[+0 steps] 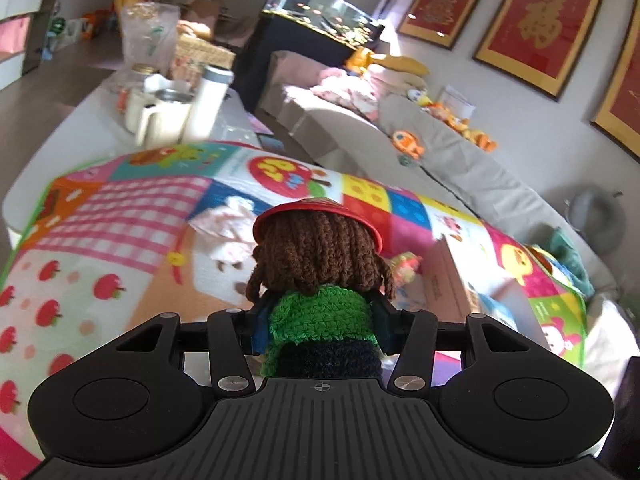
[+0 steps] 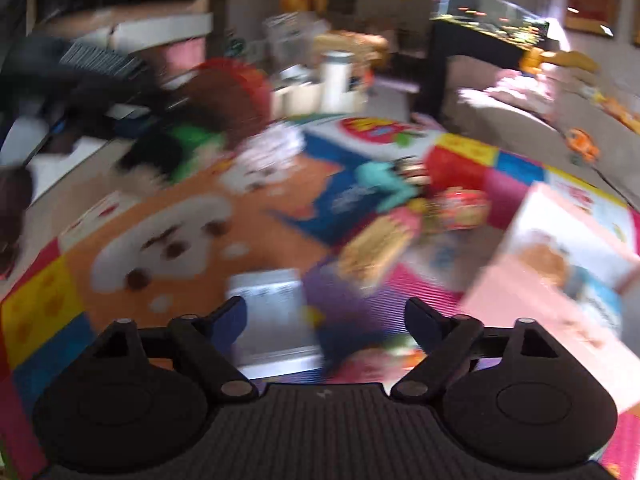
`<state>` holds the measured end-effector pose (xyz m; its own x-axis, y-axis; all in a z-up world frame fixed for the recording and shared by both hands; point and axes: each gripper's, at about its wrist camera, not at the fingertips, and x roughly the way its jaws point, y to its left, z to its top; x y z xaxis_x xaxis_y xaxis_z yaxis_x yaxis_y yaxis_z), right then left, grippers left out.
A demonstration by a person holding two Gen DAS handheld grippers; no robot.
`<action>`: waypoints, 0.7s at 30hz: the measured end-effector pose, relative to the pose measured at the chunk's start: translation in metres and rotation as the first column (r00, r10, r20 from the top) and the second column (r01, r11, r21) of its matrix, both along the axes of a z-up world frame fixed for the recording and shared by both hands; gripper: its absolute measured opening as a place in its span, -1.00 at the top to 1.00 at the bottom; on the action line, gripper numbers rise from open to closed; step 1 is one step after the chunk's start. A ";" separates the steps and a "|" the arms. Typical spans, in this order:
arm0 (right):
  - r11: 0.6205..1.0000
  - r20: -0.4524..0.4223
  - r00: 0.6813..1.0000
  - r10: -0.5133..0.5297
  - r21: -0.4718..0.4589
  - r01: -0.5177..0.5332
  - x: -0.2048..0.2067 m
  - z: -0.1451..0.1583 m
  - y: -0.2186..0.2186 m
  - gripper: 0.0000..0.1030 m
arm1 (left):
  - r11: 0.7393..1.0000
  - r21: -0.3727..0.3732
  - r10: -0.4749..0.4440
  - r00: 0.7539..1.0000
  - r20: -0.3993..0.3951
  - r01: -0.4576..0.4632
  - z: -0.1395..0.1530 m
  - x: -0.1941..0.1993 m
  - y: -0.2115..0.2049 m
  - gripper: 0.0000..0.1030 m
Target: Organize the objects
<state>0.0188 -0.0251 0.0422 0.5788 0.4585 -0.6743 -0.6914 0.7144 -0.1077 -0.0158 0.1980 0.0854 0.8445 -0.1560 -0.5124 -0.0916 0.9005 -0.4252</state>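
My left gripper (image 1: 320, 312) is shut on a crocheted doll (image 1: 320, 260) with brown hair, a red hat and a green top, held above the colourful play mat (image 1: 120, 220). The same doll (image 2: 216, 120) and the left gripper (image 2: 100, 80) show blurred at the upper left of the right wrist view. My right gripper (image 2: 326, 320) is open and empty above the mat (image 2: 180, 220), near a silver flat box (image 2: 272, 312). A teal toy (image 2: 384, 180), a yellow packet (image 2: 376, 248) and a red snack bag (image 2: 460, 208) lie ahead of it.
A pink cardboard box (image 2: 560, 272) stands at the right; it also shows in the left wrist view (image 1: 448, 280). A white cloth (image 1: 228, 224) lies on the mat. Cups and a white bottle (image 1: 204, 100) stand beyond. A beige sofa (image 1: 400, 140) with toys is at the right.
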 end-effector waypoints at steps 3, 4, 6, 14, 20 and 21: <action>0.999 -0.029 0.999 0.014 -0.028 -0.015 -0.002 -0.010 0.013 -0.21 | 1.000 -0.003 -0.031 0.999 0.006 0.031 -0.001 -0.002 -0.007 -0.04; 1.000 -0.061 0.998 0.010 -0.024 -0.012 0.002 -0.010 0.014 -0.07 | 0.999 -0.002 -0.037 0.999 0.005 0.037 -0.001 -0.002 -0.008 -0.04; 1.000 -0.107 0.994 -0.003 -0.003 0.002 0.005 -0.007 0.008 0.14 | 0.999 0.004 -0.049 0.999 -0.004 0.049 -0.003 -0.003 -0.013 -0.04; 0.991 0.020 0.991 -0.135 -0.013 0.135 -0.013 0.011 -0.056 -0.11 | 0.994 0.014 -0.107 0.994 -0.039 0.107 -0.014 -0.002 -0.031 -0.04; 0.968 0.074 0.968 -0.239 -0.058 0.244 -0.005 0.014 -0.089 -0.15 | 0.995 0.019 -0.099 0.994 -0.041 0.100 -0.015 -0.002 -0.035 -0.04; 0.973 0.056 0.972 -0.227 -0.031 0.229 -0.006 0.016 -0.092 -0.17 | 0.995 0.023 -0.092 0.995 -0.039 0.093 -0.014 -0.003 -0.034 -0.04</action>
